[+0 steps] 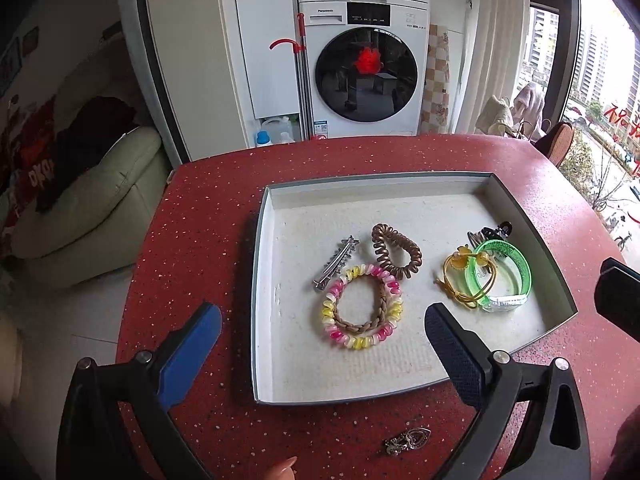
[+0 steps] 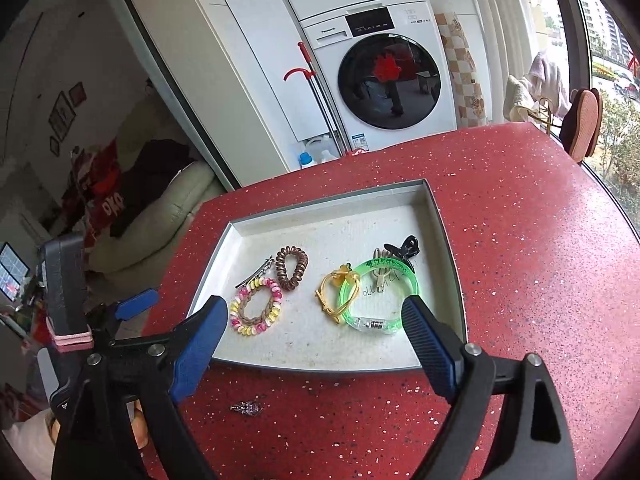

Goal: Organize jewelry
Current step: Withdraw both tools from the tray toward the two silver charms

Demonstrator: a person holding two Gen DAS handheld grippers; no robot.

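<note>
Silver brooch (image 1: 408,441) lies alone on the red tabletop (image 1: 192,240), just outside the tray (image 1: 262,280), the 1 piece left to sort, I judge. Bangle (image 1: 505,276), hair ties and clips already sit inside. Left hand-held gripper (image 1: 324,332) and right hand-held gripper (image 2: 316,322) hover wide, empty.

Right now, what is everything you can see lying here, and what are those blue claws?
Tray: one, grey-rimmed, white inside, on the table.
Spiral hair ties: two, brown and pink-yellow, in the tray.
Braided band: one, tan, inside the pink-yellow tie.
Hair clip: one, silver, tray left.
Bangle: one, green, tray right.
Cord tie: one, yellow, overlapping the bangle.
Claw clip: one, black, behind the bangle.
Brooch: one, silver, on the table outside the tray.
Table: one, red speckled.
Left gripper: blue pads, open.
Right gripper: blue pads, open.
</note>
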